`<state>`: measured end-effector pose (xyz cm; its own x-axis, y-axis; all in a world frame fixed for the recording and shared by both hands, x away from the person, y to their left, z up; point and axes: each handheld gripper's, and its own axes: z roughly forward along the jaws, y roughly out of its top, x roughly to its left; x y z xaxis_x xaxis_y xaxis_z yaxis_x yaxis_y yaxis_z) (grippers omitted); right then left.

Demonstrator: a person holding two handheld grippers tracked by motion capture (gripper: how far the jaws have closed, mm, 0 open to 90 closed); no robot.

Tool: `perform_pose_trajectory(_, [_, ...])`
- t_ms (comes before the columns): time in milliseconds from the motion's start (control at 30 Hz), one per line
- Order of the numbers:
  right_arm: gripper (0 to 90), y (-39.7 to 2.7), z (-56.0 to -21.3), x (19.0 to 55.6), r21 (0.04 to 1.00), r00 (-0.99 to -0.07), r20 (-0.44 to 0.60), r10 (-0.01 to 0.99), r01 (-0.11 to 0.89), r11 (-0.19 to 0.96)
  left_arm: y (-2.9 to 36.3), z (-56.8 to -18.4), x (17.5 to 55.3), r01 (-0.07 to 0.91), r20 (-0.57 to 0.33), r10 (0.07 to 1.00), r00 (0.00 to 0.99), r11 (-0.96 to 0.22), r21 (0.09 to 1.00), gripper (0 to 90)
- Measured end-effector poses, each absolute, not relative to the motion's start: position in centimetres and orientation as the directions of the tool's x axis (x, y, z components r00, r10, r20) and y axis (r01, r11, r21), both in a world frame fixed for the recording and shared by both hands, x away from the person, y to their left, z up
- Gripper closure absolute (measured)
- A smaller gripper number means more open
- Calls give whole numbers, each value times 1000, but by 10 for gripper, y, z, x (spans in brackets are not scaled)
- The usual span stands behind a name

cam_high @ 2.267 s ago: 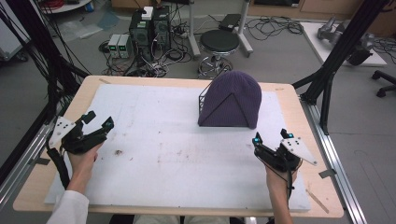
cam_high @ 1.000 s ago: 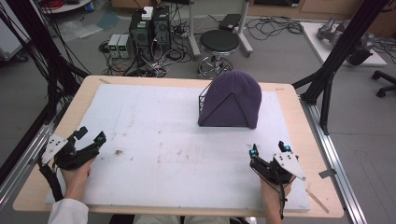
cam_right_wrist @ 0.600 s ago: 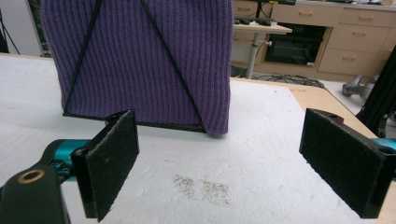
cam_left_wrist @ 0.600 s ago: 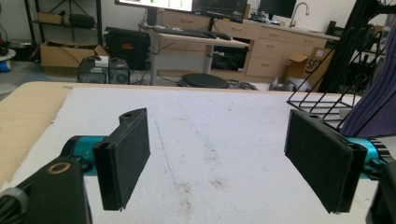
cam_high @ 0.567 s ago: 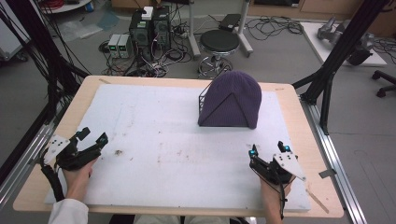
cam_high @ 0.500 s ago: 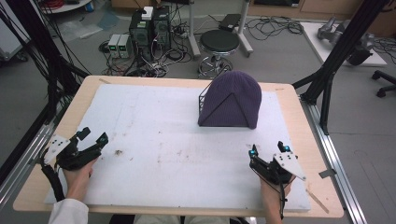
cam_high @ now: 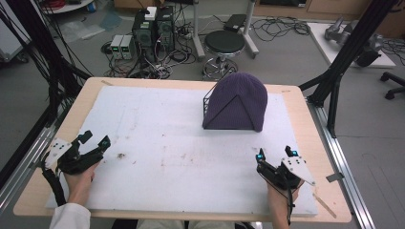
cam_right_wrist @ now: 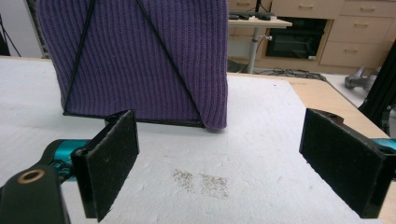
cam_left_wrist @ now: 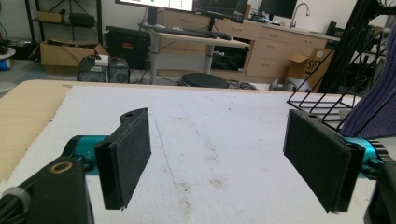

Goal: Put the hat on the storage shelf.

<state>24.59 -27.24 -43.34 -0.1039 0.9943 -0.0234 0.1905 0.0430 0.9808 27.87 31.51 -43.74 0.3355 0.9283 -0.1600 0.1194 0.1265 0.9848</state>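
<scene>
A purple knit hat [cam_high: 237,103] is stretched over a black wire rack [cam_high: 209,98] at the back right of the white mat [cam_high: 172,143]. My left gripper [cam_high: 94,140] rests open near the mat's front left edge, nothing between its pads [cam_left_wrist: 126,154]. The rack [cam_left_wrist: 322,100] and a strip of the hat [cam_left_wrist: 378,100] show far right in the left gripper view. My right gripper [cam_high: 276,153] is open at the front right, well short of the hat [cam_right_wrist: 135,56], which stands straight ahead of it. A black rack wire [cam_right_wrist: 168,60] crosses the knit.
The mat lies on a wooden table [cam_high: 310,129] with bare wood along its edges. Brown stains [cam_right_wrist: 201,181] mark the mat ahead of the right gripper. Black frame posts [cam_high: 344,52] stand at the table's right, cables and a stool [cam_high: 224,45] on the floor behind.
Both grippers drew back toward the front edge of the table since 2.3 s ago and have stayed nearly still over the last second. The hat and rack have not moved.
</scene>
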Motion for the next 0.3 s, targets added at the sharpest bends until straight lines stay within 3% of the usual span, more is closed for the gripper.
perform_pose_trajectory(300, [111, -272, -434, 247, 980, -112, -21, 993, 197, 42, 314, -438, 280, 123, -158, 928, 338, 123, 985, 235])
